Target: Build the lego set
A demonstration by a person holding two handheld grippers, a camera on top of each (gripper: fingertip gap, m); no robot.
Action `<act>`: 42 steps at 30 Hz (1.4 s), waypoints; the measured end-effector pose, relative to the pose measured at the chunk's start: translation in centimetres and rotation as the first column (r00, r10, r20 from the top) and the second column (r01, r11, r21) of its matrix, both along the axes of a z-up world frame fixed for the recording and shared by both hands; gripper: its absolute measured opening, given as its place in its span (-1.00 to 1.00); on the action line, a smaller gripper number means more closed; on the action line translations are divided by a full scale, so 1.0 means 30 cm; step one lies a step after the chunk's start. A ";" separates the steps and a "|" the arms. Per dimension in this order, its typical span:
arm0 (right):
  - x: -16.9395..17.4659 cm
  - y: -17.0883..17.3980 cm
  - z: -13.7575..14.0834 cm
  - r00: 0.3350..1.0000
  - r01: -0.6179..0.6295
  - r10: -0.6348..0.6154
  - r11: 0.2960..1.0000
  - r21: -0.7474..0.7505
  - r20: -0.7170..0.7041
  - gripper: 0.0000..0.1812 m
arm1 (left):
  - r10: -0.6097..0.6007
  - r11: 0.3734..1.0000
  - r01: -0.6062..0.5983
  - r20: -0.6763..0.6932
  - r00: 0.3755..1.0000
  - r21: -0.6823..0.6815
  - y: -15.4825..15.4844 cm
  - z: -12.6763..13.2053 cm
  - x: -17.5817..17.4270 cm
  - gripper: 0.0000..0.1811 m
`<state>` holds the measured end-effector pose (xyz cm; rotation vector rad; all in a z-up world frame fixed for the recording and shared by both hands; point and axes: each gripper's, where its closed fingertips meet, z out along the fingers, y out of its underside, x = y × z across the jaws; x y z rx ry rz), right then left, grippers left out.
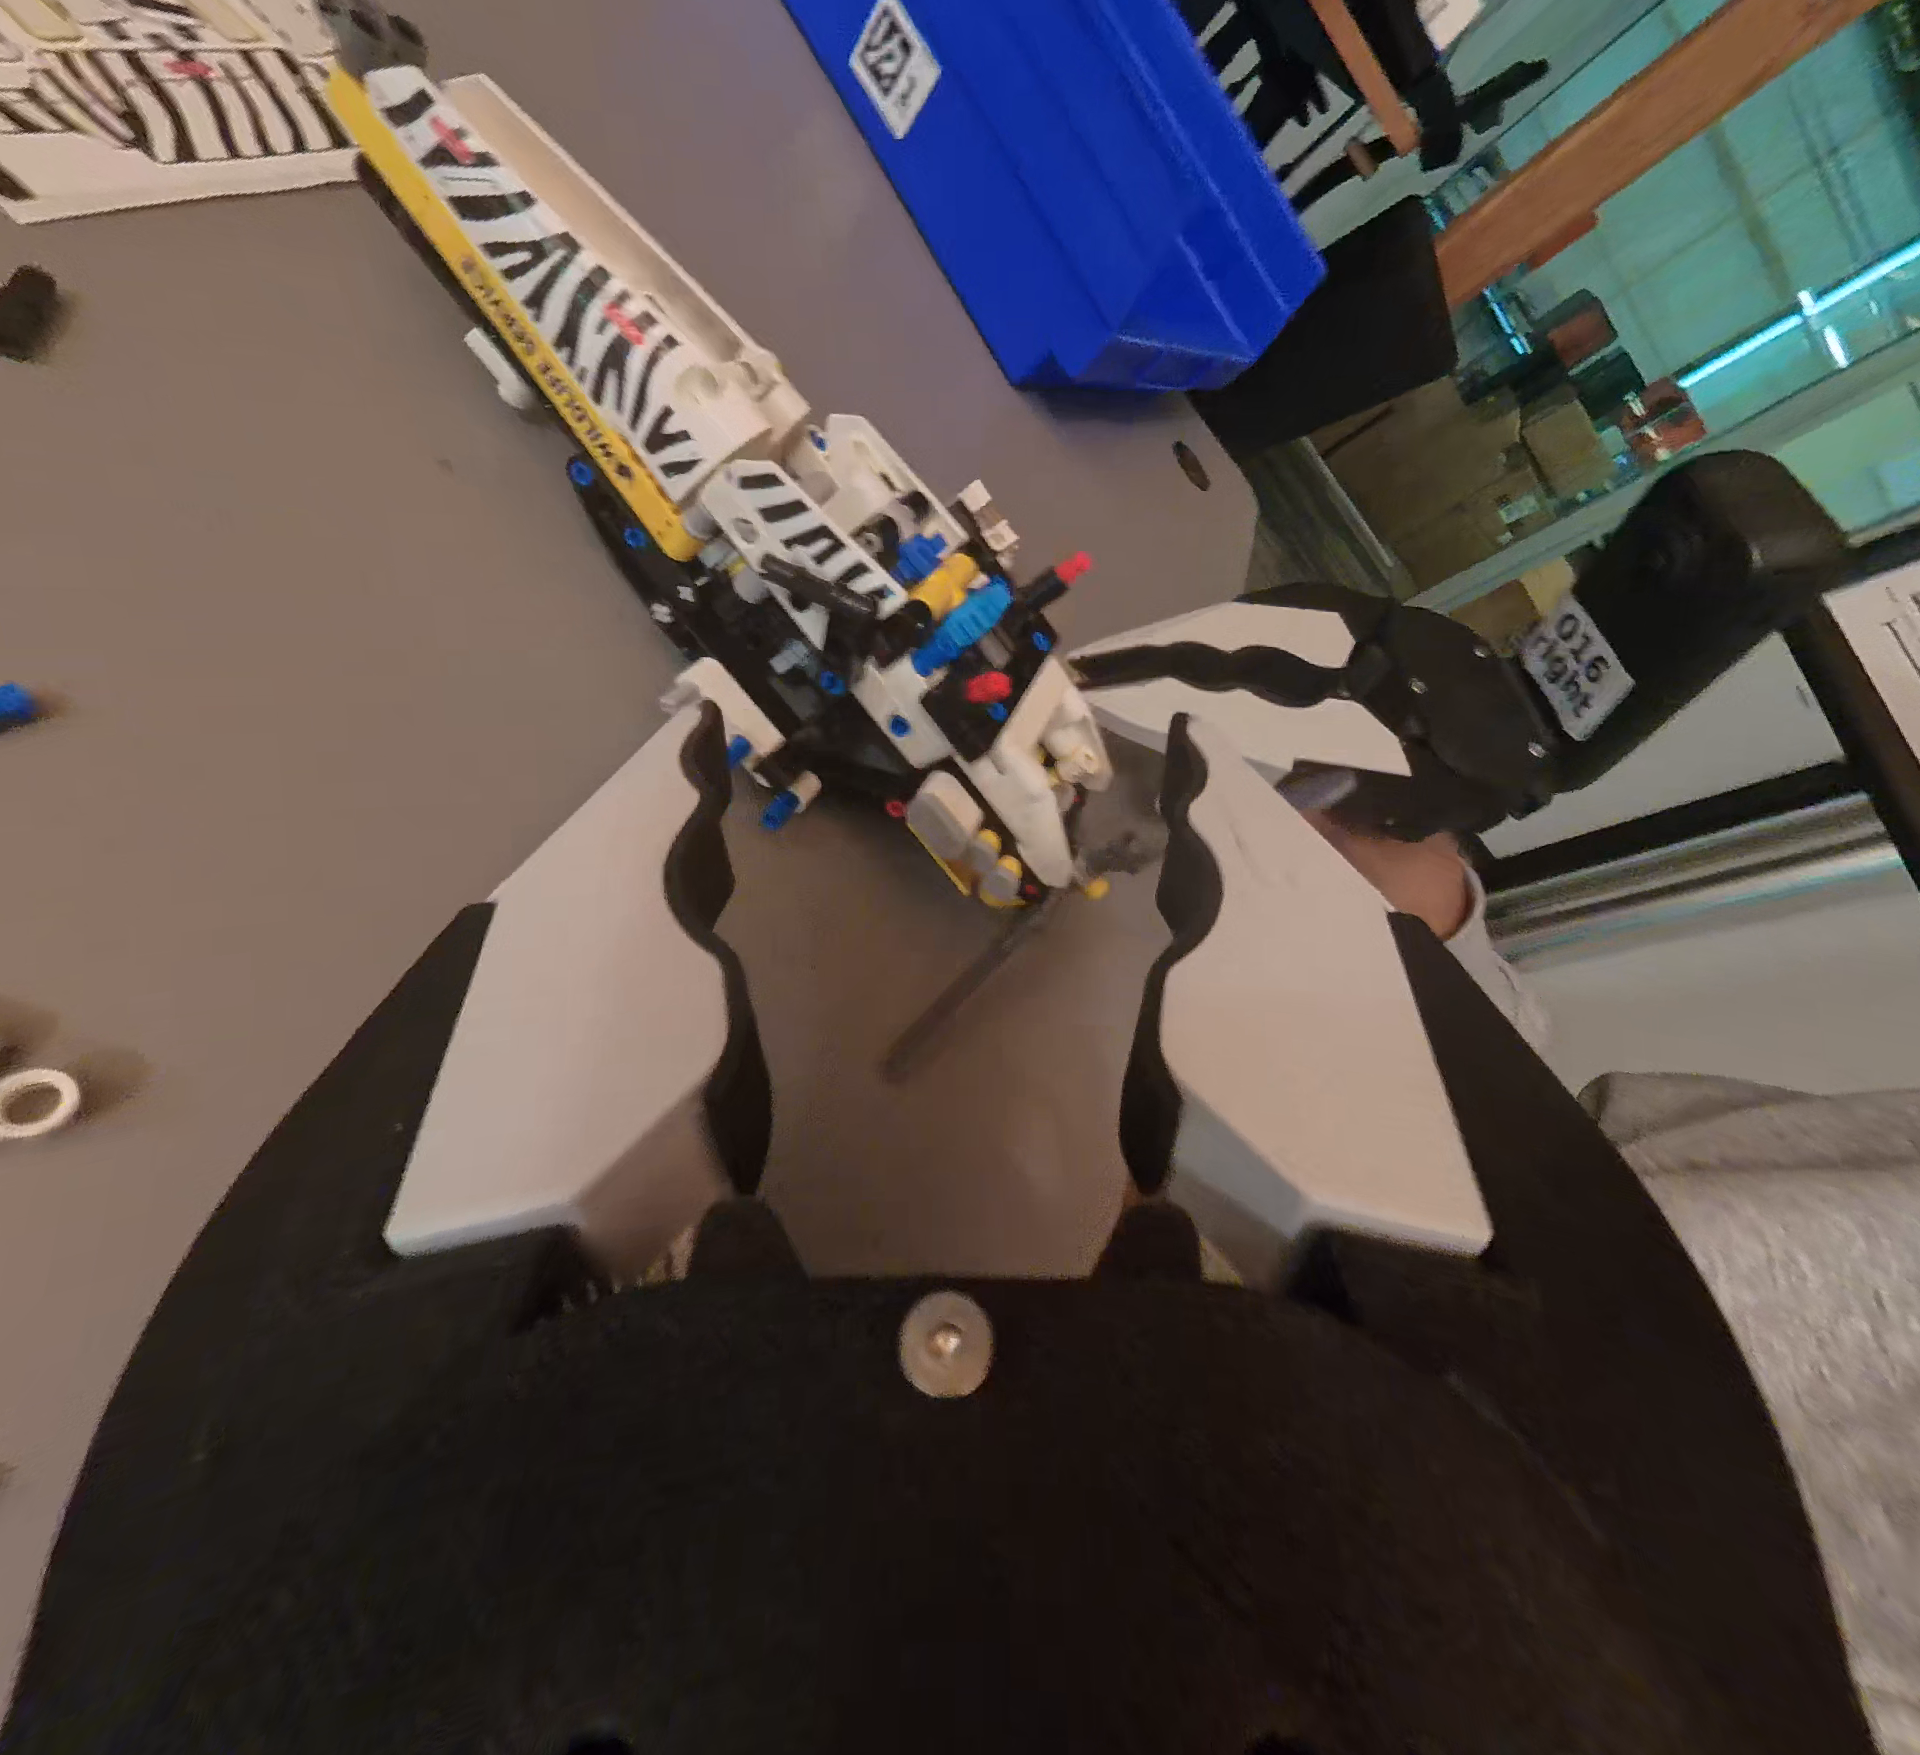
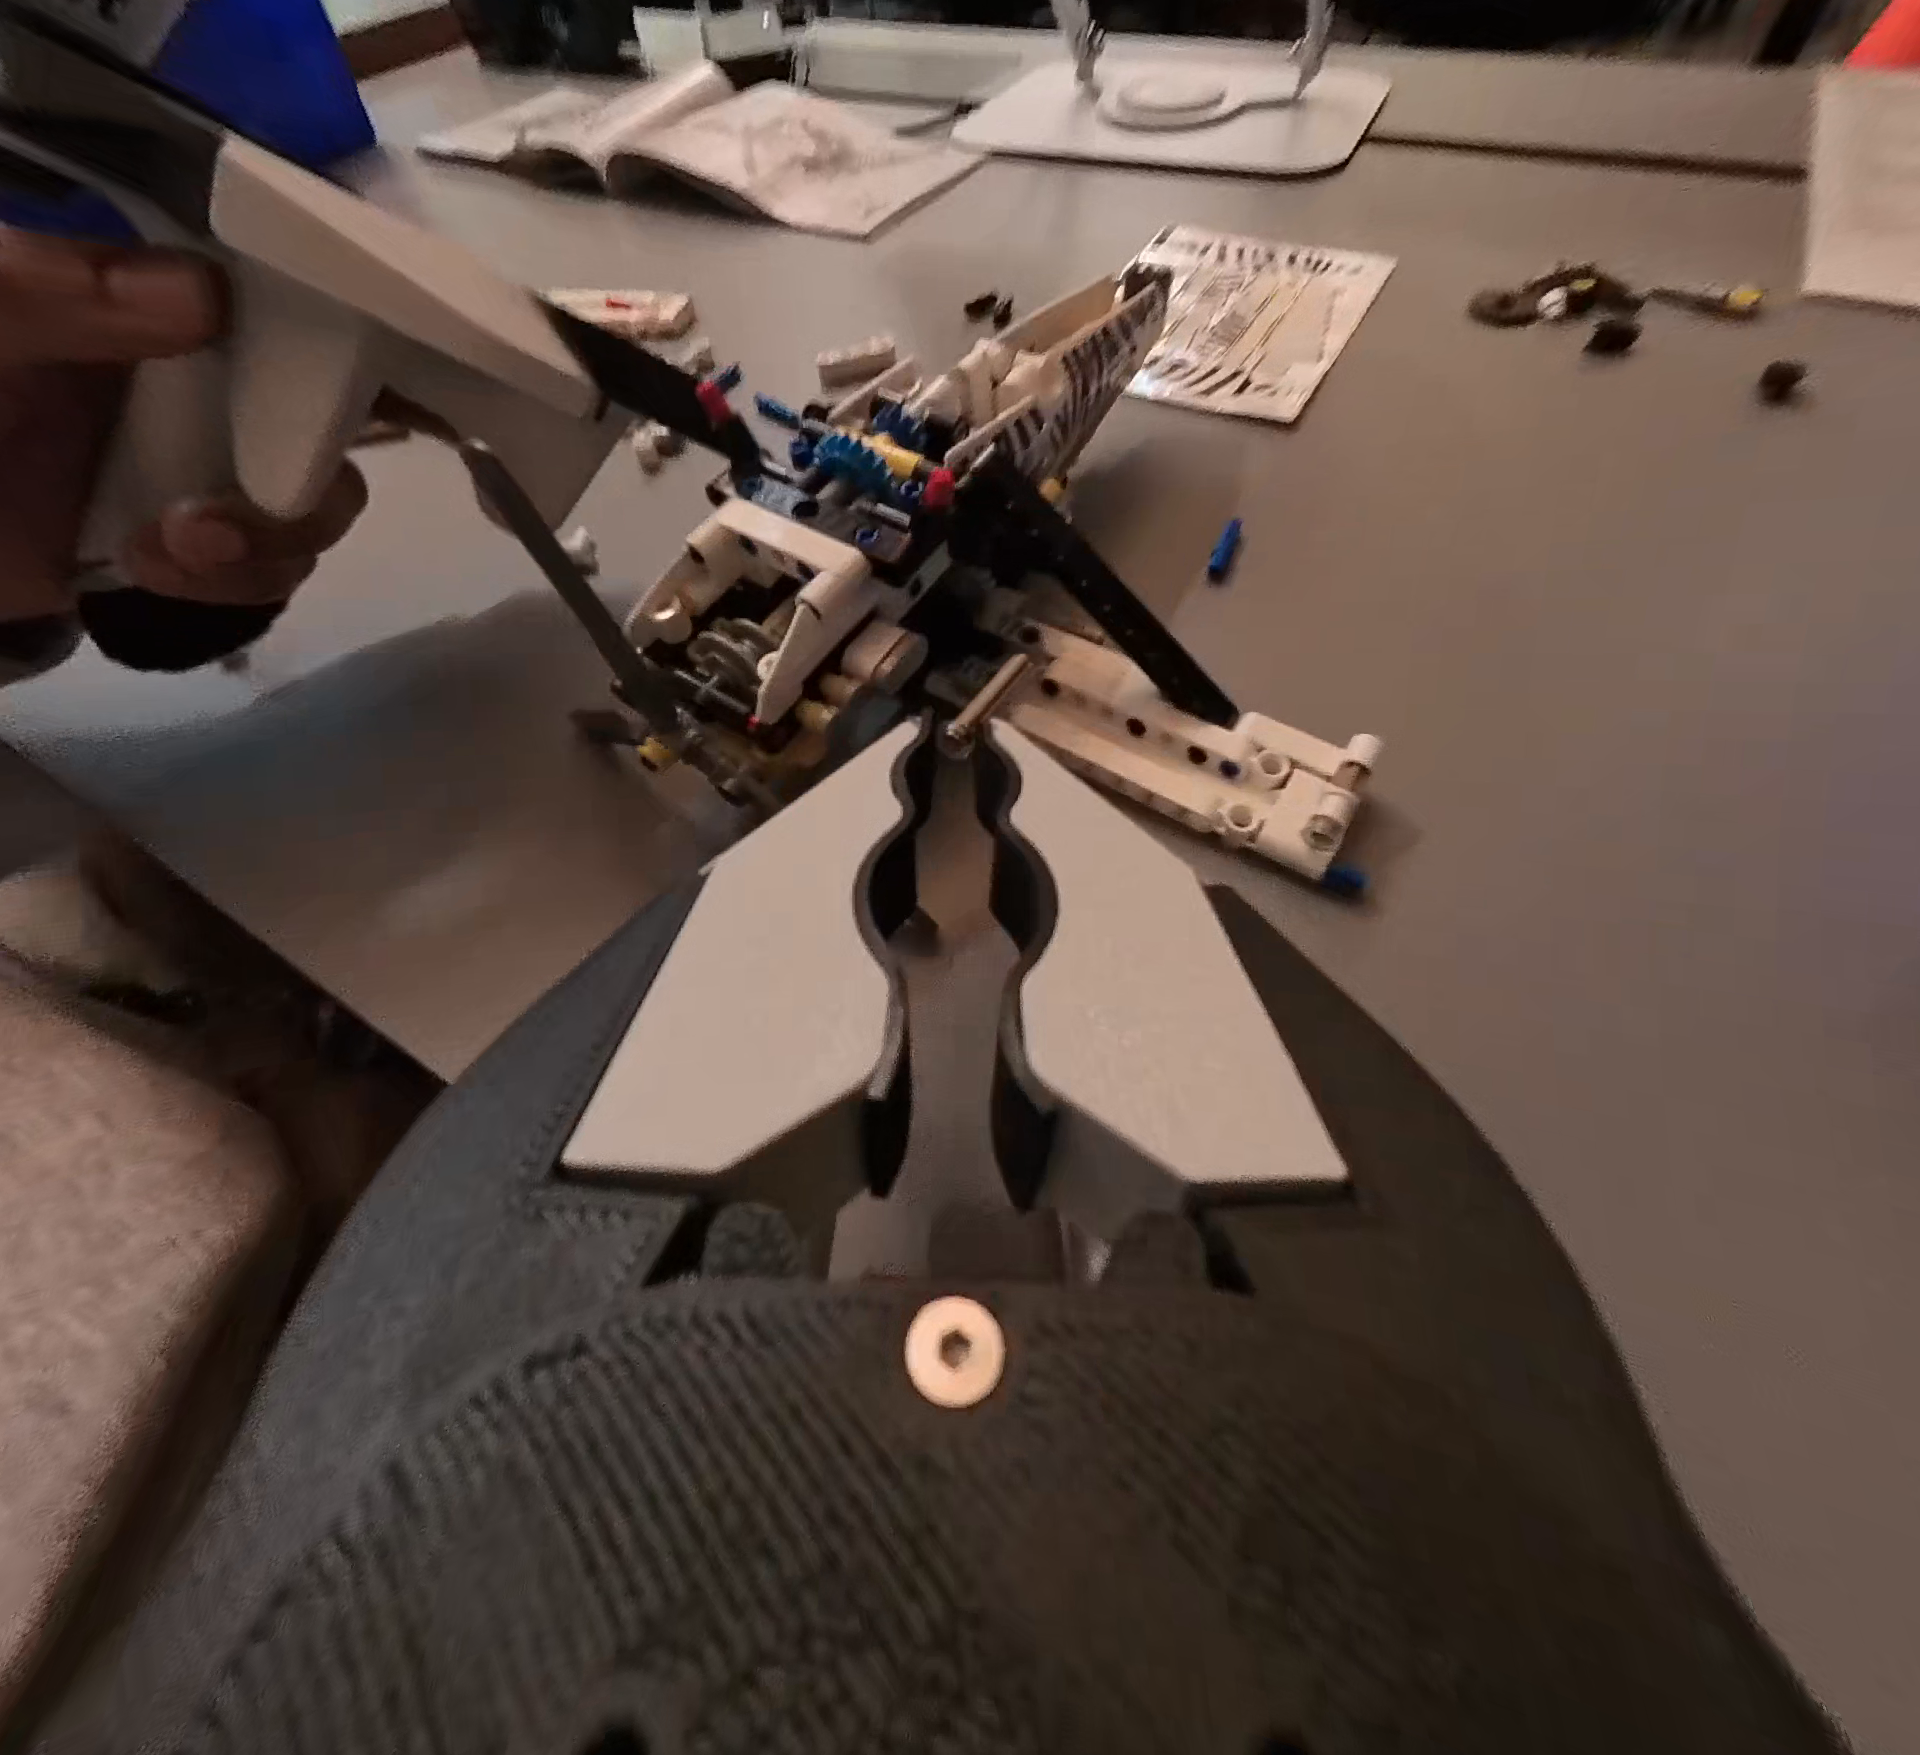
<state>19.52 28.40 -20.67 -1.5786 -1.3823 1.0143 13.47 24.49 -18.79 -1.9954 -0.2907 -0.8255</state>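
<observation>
The lego model [image 1: 831, 583], a white helicopter body with zebra stripes, a yellow side beam and blue gears, lies on the grey table [image 1: 312, 666]. My left gripper [image 1: 940, 760] is open and empty, its jaws on either side of the model's near end without touching it. My right gripper [image 2: 956, 755] is shut on a thin black piece [image 2: 928, 832] at the model's [image 2: 831, 562] near end. It also shows in the left wrist view [image 1: 1091, 666], against the model's right side. One of the left gripper's fingers [image 2: 416, 282] hangs above the model's left.
A blue bin [image 1: 1018, 105] stands beyond the model. A striped sticker sheet [image 2: 1257, 323], an open instruction booklet [image 2: 707, 147], a white stand [image 2: 1174, 105] and loose small pieces [image 2: 1600, 313] lie farther back. A grey bar [image 1: 966, 988] sticks out of the model. The table edge [image 1: 1247, 542] is close. About 9 cm separates my left fingertips from my right.
</observation>
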 end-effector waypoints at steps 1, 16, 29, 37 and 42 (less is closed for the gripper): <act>-0.007 0.003 -0.017 0.999 -0.009 0.008 1.000 0.009 0.037 -0.94 | 0.008 1.000 -0.008 0.003 1.000 -0.015 0.012 -0.010 -0.008 -0.06; -0.037 -0.038 -0.068 0.974 -0.137 0.155 0.984 -0.112 0.166 -0.94 | -0.005 0.995 0.014 0.085 0.996 -0.104 0.072 -0.092 0.002 -0.13; -0.052 -0.034 -0.081 0.983 -0.077 0.093 0.992 -0.099 0.162 -0.94 | -0.008 0.994 0.019 0.099 0.995 -0.104 0.072 -0.092 0.002 -0.13; -0.051 -0.032 -0.065 0.988 -0.073 0.083 0.994 -0.080 0.130 -0.94 | -0.010 0.995 0.021 0.105 0.994 -0.102 0.073 -0.092 0.001 -0.14; -0.050 -0.029 -0.069 0.988 -0.070 0.080 0.994 -0.079 0.131 -0.94 | -0.012 0.995 0.023 0.108 0.994 -0.100 0.074 -0.092 0.001 -0.14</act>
